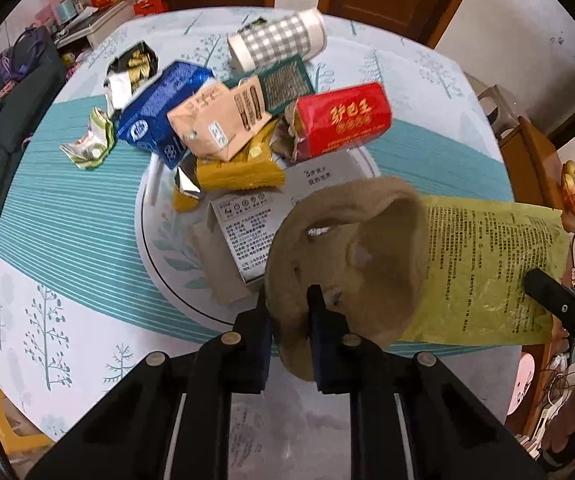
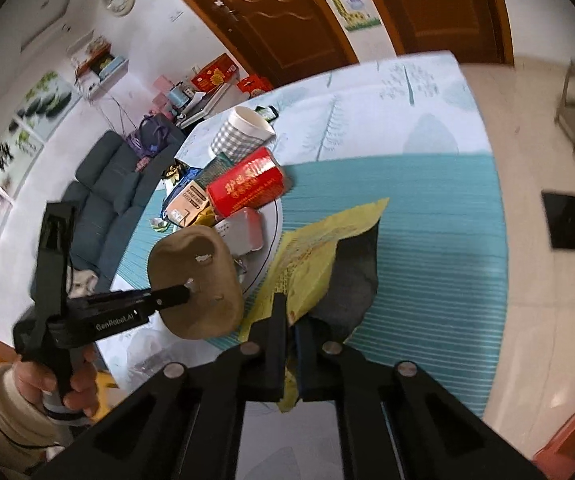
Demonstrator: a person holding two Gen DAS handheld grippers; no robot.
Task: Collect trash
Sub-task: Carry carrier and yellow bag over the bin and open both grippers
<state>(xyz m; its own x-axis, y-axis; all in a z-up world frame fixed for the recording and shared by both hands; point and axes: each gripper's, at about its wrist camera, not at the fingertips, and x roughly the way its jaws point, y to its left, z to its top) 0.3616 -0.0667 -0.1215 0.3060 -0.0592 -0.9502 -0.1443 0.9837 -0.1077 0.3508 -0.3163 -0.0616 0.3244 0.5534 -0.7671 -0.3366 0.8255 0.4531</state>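
The left gripper has its fingers closed on the rim of a brown pulp tray, lifted above the desk. At twelve o'clock lies a trash heap: red packet, blue carton, checked paper cup. A yellow-green bag hangs at three o'clock.

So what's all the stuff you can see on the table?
Pulp tray: one, brown, lifted over the plate, pinched by the left gripper.
Bag: one, yellow-green, printed, beside the plate, pinched by the right gripper.
Red box: one, in the pile.
Blue carton: one, in the pile.
Peach carton: one, in the pile.
Checked cup: one, grey-white, lying behind the pile.
Yellow wrapper: one, on the plate.
Plate: one, white.
Left gripper: black, closed.
Right gripper: black, closed.
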